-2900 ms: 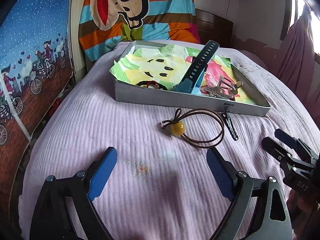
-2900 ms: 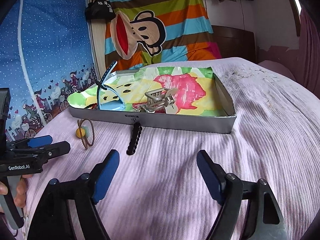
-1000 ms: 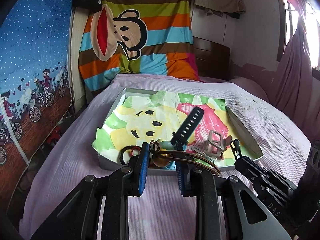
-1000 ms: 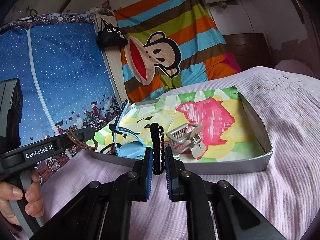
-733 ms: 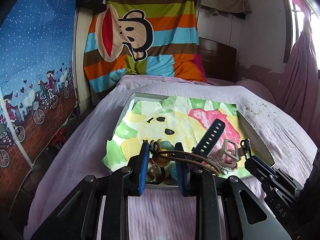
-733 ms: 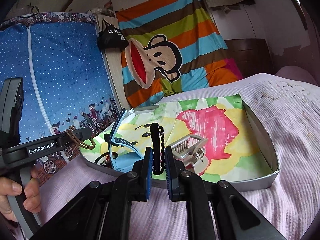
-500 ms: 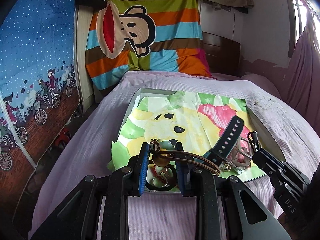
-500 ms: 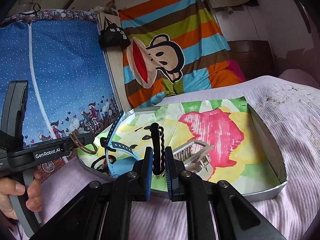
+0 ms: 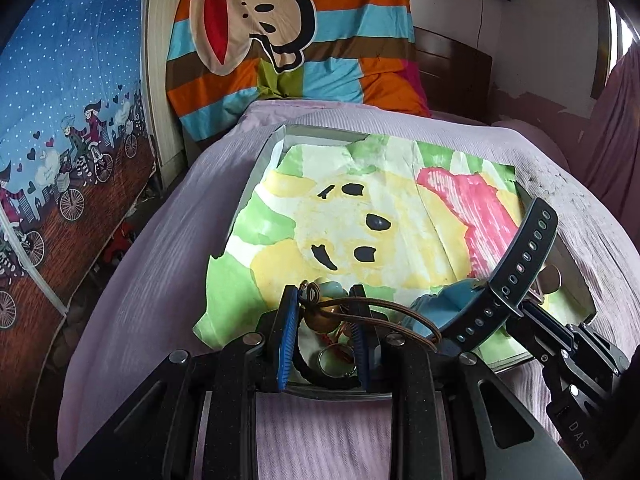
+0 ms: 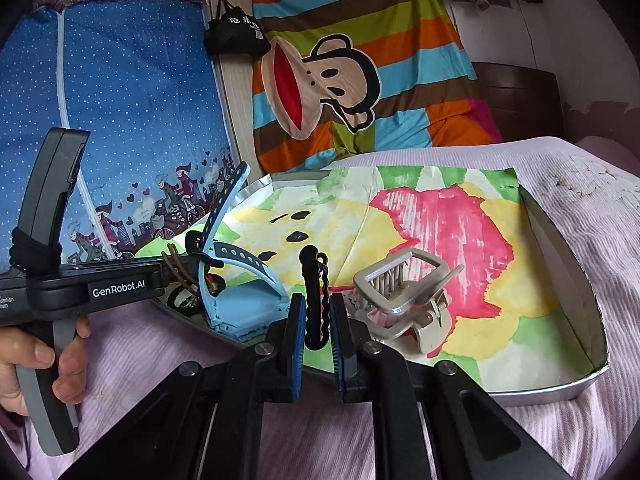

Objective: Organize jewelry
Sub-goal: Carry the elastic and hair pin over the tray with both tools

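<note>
Left wrist view: your left tool (image 9: pixel 324 334) is clamped on the brown cord hair tie (image 9: pixel 384 312), over the near-left corner of the tray (image 9: pixel 256 178) on the bed (image 9: pixel 160 248). Its amber bead (image 9: pixel 320 318) is half hidden between the pads. Rings (image 9: pixel 336 360) below are partly blocked.

Right wrist view: your right tool (image 10: pixel 316 330) grips the black hair clip (image 10: pixel 314 292) above the tray's near edge, just beside the silver claw clip (image 10: pixel 404 296). The clip's lower end is hidden.

Tray (image 10: pixel 560 248) far half clear; watch (image 10: pixel 240 304), claw clip (image 10: pixel 404 300) crowd near edge.
</note>
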Demonstrator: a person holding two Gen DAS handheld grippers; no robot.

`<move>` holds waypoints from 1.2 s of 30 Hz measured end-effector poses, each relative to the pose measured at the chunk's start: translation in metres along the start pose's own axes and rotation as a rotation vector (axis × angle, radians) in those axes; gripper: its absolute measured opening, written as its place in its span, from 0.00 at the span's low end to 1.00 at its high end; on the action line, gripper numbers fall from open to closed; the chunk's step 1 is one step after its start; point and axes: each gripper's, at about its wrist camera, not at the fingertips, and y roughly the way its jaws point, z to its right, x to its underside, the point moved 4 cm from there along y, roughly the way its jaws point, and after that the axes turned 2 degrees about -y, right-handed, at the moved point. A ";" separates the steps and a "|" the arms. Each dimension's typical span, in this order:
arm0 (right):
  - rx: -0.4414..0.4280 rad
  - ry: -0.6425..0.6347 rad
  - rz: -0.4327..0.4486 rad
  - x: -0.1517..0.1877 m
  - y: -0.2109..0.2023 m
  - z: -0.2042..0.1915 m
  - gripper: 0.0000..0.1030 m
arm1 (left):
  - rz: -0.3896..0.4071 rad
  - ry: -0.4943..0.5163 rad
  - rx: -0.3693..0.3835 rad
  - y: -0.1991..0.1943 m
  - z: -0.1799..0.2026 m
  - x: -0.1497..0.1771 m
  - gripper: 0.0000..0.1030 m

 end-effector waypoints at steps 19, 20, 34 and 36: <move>0.004 -0.003 -0.002 0.001 0.000 0.001 0.11 | -0.020 0.067 -0.037 0.009 0.015 0.009 0.22; 0.004 -0.003 -0.002 0.001 0.001 0.001 0.11 | -0.019 0.064 -0.035 0.008 0.014 0.009 0.22; 0.011 0.011 0.006 0.003 0.000 0.008 0.13 | -0.003 0.057 -0.010 -0.006 0.009 0.012 0.40; 0.015 0.012 0.009 0.003 -0.001 0.008 0.16 | -0.001 0.062 -0.010 -0.008 0.010 0.012 0.40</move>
